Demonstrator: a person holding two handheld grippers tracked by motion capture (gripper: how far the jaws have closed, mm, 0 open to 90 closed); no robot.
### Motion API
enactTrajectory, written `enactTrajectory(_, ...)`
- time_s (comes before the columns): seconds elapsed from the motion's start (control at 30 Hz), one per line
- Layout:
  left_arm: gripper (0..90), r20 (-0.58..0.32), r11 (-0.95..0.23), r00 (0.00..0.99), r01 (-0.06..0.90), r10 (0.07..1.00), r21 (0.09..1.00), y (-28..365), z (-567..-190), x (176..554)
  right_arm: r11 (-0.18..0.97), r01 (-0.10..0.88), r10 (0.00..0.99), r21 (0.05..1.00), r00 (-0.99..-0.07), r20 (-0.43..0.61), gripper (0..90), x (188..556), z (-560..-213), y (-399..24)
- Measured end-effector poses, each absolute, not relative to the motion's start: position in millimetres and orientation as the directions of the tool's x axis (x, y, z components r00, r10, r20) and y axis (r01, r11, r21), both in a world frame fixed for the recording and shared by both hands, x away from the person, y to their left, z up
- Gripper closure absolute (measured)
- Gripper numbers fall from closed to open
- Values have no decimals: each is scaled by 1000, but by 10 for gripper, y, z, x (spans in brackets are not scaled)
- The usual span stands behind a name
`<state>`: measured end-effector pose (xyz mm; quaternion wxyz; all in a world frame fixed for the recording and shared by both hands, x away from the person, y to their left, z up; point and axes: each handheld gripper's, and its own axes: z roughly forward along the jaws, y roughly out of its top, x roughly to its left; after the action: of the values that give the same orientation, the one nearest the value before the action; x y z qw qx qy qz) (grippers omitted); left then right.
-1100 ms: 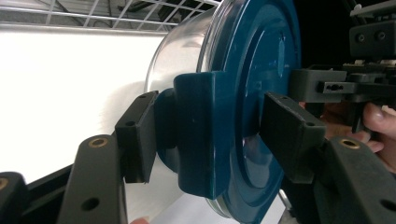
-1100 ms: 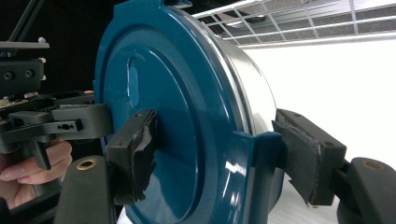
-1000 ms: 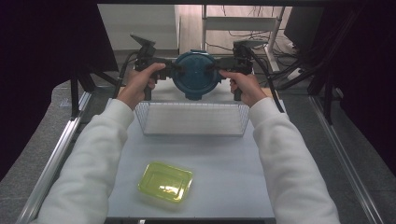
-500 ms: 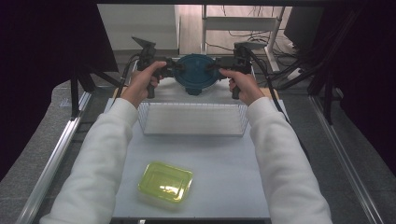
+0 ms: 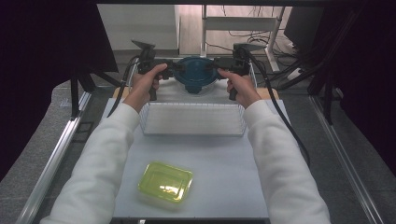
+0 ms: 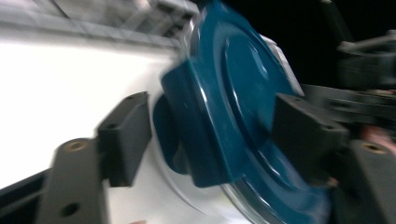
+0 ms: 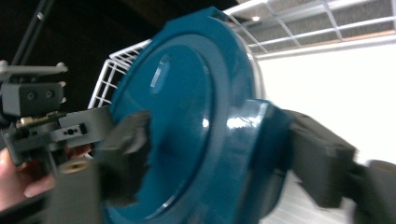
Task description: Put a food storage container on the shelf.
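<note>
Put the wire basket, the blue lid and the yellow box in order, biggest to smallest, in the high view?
1. wire basket
2. yellow box, though it lies nearer the camera
3. blue lid, farther off, so these two are unsure

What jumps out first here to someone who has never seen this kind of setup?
A round teal lid hangs at the table's far end between the left gripper and the right gripper, whose fingers have just been opening around its side tabs. Nearer, a white wire basket stands empty, and a lime-green container sits near the front.
</note>
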<state>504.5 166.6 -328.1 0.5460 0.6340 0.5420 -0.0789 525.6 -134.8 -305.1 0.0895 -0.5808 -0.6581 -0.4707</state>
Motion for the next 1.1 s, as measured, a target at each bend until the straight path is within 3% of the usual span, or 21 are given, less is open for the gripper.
enactTrajectory(0.03,188,-653,183,432,730,623,658,1664,-3231,4956,-108,819,701,563,-339,627,146,5193,-3018,-1341)
enactTrajectory(0.13,168,-596,167,455,685,662,709,1685,-3182,4850,-103,779,713,618,-376,592,129,5090,-2948,-1373)
enactTrajectory(0.4,179,-514,135,514,605,687,785,1847,-3146,4425,-36,652,754,757,-480,449,116,4741,-2796,-1488)
enactTrajectory(0.47,184,-488,109,552,581,676,807,1917,-3181,4231,14,604,739,797,-544,399,118,4524,-2745,-1538)
enactTrajectory(0.63,192,-436,74,592,536,678,841,2038,-3280,3794,94,558,692,824,-632,349,146,4146,-2807,-1676)
enactTrajectory(1.1,208,-320,-133,643,553,696,823,2024,-3834,2878,213,496,685,842,-690,233,174,3339,-3472,-2229)
